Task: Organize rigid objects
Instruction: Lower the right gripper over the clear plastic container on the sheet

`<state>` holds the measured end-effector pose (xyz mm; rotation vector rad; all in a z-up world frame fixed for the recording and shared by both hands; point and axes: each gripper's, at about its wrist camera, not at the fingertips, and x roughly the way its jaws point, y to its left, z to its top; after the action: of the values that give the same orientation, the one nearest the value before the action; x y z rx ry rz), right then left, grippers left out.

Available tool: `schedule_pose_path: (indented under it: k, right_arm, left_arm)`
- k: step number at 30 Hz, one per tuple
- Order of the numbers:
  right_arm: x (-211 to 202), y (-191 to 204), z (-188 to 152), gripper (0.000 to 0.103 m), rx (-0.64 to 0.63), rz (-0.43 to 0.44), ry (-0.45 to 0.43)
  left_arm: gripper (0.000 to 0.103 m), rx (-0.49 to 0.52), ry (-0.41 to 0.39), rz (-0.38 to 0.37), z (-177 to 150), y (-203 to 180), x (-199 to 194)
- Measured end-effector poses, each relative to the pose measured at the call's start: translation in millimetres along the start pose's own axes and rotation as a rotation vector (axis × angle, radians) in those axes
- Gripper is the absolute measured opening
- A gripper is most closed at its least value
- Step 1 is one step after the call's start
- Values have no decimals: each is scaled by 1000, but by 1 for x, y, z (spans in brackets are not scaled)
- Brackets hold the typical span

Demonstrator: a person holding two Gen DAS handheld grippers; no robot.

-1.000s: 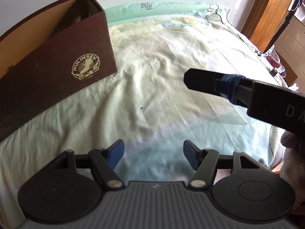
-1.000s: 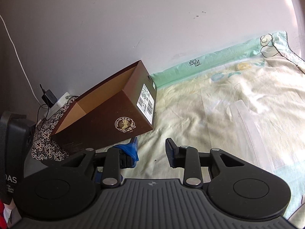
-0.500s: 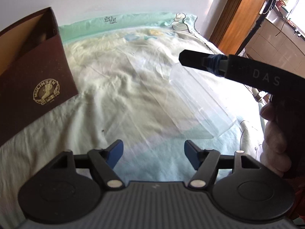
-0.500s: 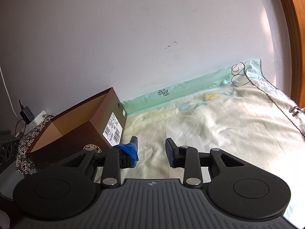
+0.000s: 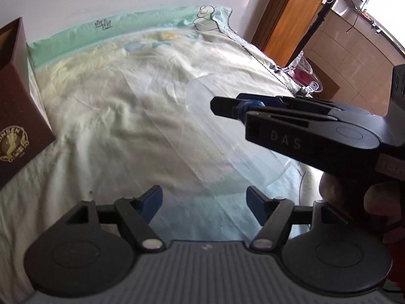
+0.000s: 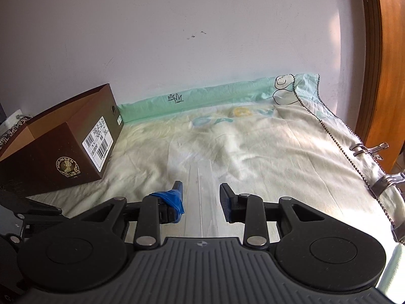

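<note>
A clear plastic sheet lies flat on the pale bed cover; in the right wrist view it shows as a clear strip running between my right fingers. A brown Mulinsen shoe box stands open at the left, also in the right wrist view. My left gripper is open and empty above the sheet's near end. My right gripper is open, low over the sheet, one jaw on either side of it; it also shows in the left wrist view.
The bed cover has a green border by the white wall. Metal clips hold the cover at the bed's right edge. A wooden door frame stands beyond.
Both grippers swung right, away from the box. The clear sheet came into view and now lies between my right fingers. Both jaws stayed open.
</note>
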<state>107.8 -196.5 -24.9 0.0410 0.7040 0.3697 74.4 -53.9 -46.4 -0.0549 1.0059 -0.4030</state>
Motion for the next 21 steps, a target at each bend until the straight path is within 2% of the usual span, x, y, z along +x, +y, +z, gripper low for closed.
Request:
schedule_pose_path:
  k: [7, 15, 21]
  right_arm:
    - [2, -38, 1, 14, 208, 74, 18]
    - [1, -79, -2, 14, 432, 133, 37]
    - [8, -108, -12, 15, 581, 157, 121]
  left_arm:
    - [72, -5, -2, -20, 9, 0, 4]
    - [72, 53, -5, -98, 23, -16, 17]
    - [72, 70, 14, -163, 38, -27, 33]
